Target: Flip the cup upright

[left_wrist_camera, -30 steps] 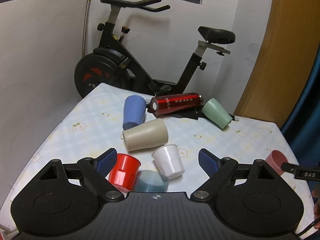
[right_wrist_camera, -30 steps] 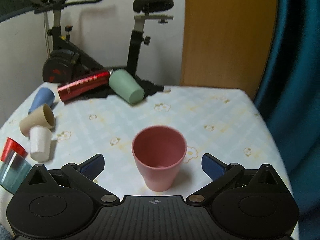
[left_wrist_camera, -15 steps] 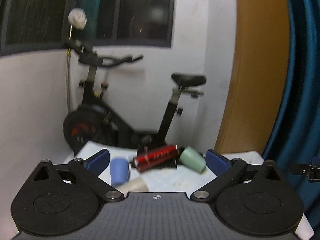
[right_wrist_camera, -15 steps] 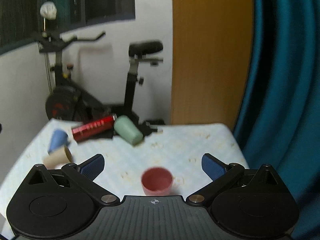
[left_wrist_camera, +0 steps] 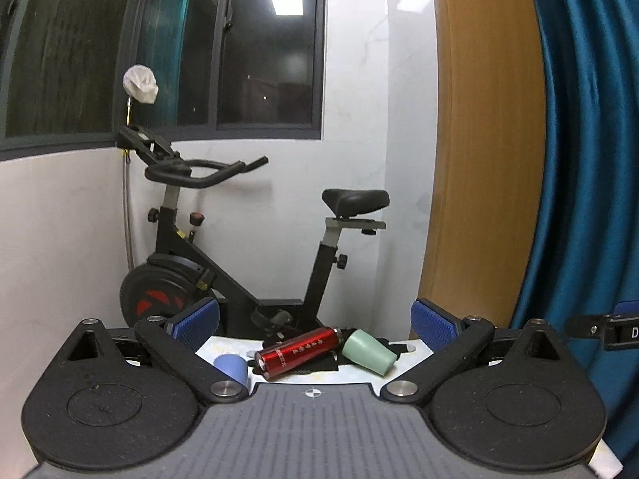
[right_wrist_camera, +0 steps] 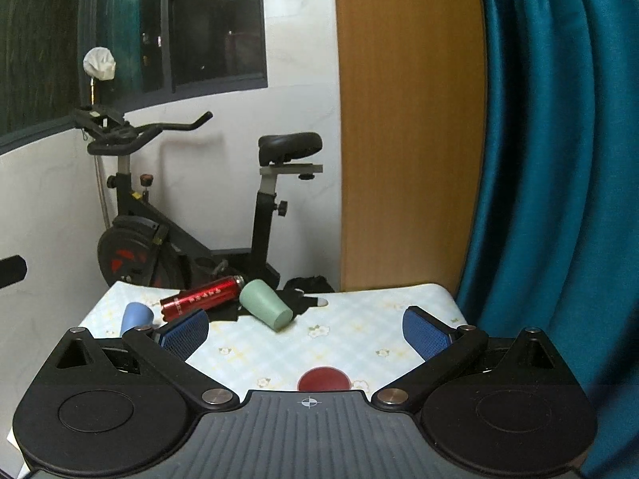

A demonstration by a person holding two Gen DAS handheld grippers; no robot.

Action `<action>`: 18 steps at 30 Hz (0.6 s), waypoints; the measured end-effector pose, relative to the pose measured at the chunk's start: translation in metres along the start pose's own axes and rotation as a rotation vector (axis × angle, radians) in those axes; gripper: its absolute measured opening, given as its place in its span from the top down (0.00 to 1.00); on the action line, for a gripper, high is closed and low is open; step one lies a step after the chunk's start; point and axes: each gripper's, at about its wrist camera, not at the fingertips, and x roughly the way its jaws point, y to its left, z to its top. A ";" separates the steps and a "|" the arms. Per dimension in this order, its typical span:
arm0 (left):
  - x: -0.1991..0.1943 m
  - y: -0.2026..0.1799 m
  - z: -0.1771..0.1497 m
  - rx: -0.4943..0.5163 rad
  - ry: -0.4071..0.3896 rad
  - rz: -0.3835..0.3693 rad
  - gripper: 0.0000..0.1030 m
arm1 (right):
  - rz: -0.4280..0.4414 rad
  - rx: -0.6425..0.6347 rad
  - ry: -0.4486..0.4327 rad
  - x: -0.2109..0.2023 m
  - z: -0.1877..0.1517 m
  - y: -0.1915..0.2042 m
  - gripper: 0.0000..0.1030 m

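Right gripper [right_wrist_camera: 305,329] and left gripper [left_wrist_camera: 315,325] both spread wide, gripping nothing, raised level above the table [right_wrist_camera: 359,311], pink cup [right_wrist_camera: 324,379] just below the right one, mouth up, likely righted; green cup [right_wrist_camera: 265,310] ahead on its side.

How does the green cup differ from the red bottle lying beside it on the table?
The green cup is pale, matte and tapered; the red bottle is glossy, printed with pale markings, and straight-sided. The bottle is longer and slimmer; the cup is shorter and wider. Both lie on their sides at the table's far end.
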 end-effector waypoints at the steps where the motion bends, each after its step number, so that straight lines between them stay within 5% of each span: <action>1: -0.001 -0.001 0.000 0.004 -0.005 0.002 0.00 | 0.000 0.003 -0.006 -0.001 0.000 0.000 0.00; 18: -0.001 0.003 0.001 0.018 -0.033 -0.001 0.00 | 0.000 0.001 -0.056 -0.010 -0.005 0.004 0.00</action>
